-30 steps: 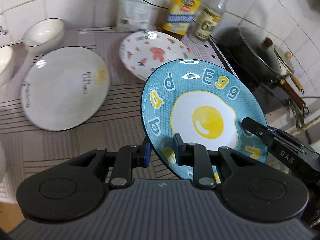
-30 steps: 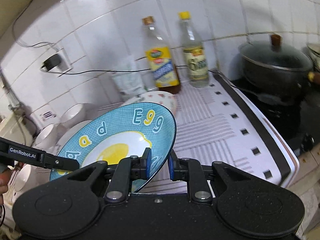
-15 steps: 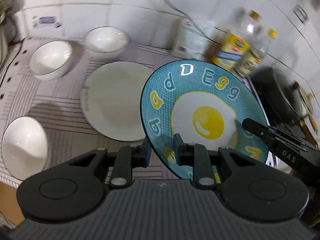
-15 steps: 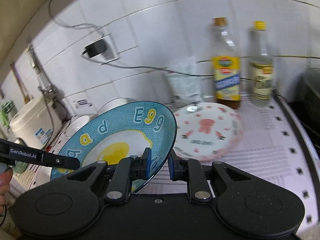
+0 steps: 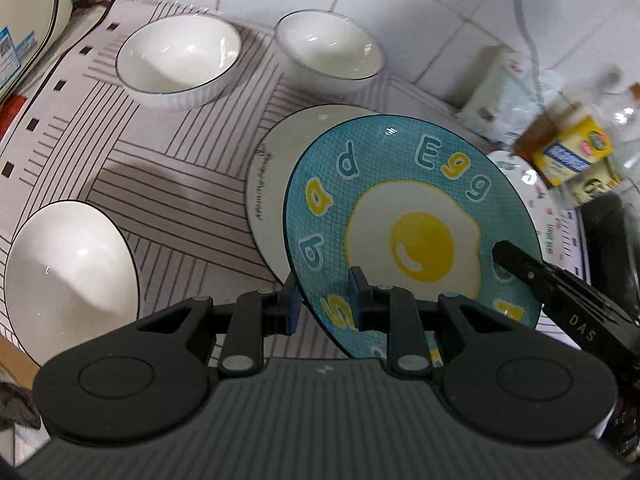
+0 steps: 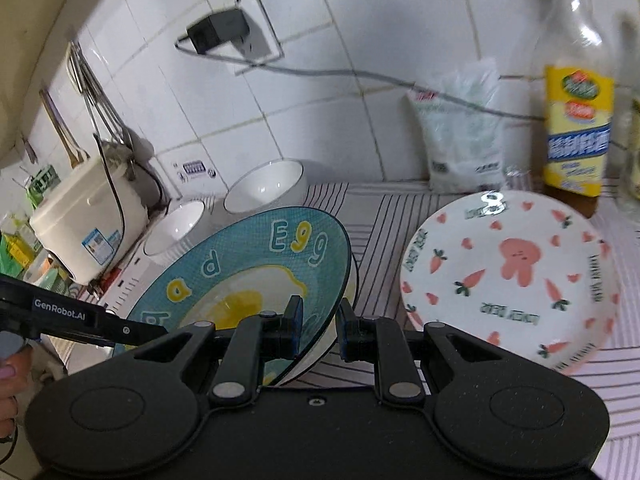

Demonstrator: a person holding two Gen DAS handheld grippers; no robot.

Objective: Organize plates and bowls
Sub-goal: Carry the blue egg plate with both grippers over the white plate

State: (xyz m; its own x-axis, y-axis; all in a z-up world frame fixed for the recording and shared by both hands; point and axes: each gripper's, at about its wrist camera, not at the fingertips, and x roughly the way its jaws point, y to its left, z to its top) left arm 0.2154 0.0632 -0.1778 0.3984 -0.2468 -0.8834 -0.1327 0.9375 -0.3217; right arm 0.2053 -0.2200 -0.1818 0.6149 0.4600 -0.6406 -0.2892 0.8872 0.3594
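Note:
Both grippers hold the blue egg plate (image 5: 412, 216) by opposite rims, tilted above the counter. My left gripper (image 5: 322, 304) is shut on its near-left rim. My right gripper (image 6: 318, 330) is shut on its right rim (image 6: 256, 272). A plain white plate (image 5: 272, 184) lies under and behind the blue plate. A pink rabbit-and-carrot plate (image 6: 508, 276) lies to the right. Three white bowls stand on the mat: one near left (image 5: 68, 276), two at the back (image 5: 180, 60) (image 5: 328, 52).
A striped mat (image 5: 160, 176) covers the counter. Oil bottle (image 6: 576, 92), a white bag (image 6: 460, 136) and a second bottle stand at the tiled wall. A rice cooker (image 6: 88, 216) stands far left. A cable runs from a wall plug (image 6: 220, 32). A dark pan (image 5: 612, 256) is at right.
Both grippers have carried the blue plate leftward along the counter, from near the stove to over the white plate. The bowls are now closer in view. Both grips are unchanged.

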